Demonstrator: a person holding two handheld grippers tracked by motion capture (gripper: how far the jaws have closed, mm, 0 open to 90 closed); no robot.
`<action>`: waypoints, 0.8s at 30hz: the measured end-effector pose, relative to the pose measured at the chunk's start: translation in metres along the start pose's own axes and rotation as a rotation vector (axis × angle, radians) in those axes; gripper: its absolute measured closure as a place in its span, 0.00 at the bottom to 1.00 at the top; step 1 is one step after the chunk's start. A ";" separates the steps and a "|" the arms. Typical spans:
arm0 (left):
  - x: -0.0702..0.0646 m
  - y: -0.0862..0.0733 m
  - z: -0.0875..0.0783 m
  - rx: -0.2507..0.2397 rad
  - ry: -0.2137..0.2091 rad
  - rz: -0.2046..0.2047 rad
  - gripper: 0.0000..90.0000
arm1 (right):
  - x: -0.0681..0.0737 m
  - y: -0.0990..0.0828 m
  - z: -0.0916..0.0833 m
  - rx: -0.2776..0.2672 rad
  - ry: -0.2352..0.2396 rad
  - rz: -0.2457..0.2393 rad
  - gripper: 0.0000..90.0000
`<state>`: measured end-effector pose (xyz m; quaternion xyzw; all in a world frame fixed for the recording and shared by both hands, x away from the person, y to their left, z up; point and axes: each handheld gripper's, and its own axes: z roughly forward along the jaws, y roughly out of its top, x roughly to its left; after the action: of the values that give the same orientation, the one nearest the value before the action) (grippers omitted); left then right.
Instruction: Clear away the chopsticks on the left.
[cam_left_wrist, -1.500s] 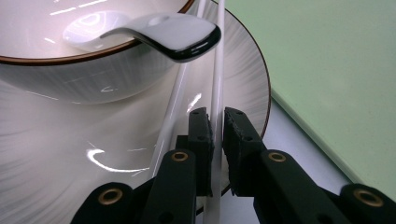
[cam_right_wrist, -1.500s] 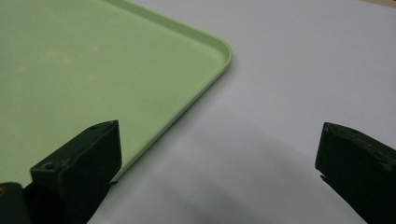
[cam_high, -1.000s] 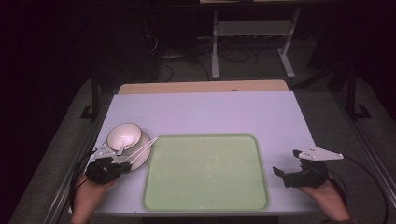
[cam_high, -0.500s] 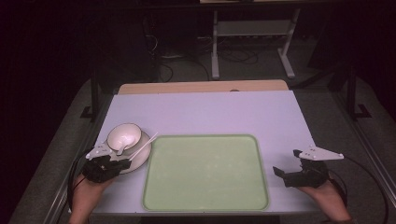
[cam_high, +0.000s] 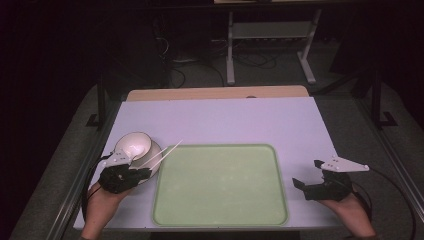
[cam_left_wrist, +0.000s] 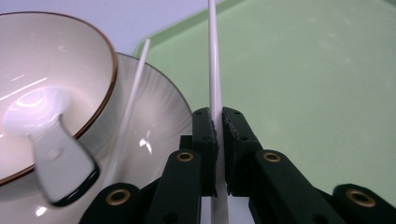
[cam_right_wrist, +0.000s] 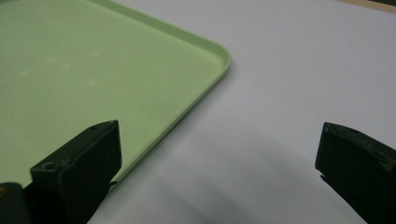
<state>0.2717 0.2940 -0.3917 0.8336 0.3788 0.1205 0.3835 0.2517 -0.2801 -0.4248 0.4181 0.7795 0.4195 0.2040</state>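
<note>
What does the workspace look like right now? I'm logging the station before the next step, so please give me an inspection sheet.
Surface: pale lilac table top with a green tray lying flat on it, nothing in the tray.
Job's things: one white chopstick clamped in the left tool; a second chopstick rests on the plate; a gold-rimmed bowl stands on that plate with a white spoon in it.
Clutter: nothing seen.
Grippers: left tool shut on the chopstick; right tool open, over bare table beside the tray's corner.
Cables: one trails from the right tool; more lie on the floor behind.
Surroundings: dark room, a metal stand beyond the table.
</note>
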 end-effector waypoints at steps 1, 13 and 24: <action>-0.001 0.001 0.001 0.002 -0.003 0.000 0.94 | 0.000 0.000 0.000 -0.003 -0.001 0.002 0.00; -0.016 0.018 0.019 0.004 -0.056 0.032 0.94 | -0.001 0.000 -0.002 -0.034 0.006 0.014 0.00; -0.025 0.025 0.030 0.009 -0.095 0.049 0.94 | 0.000 0.000 -0.003 -0.042 0.013 0.012 0.00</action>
<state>0.2830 0.2487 -0.3916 0.8491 0.3403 0.0885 0.3942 0.2501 -0.2812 -0.4232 0.4158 0.7692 0.4397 0.2053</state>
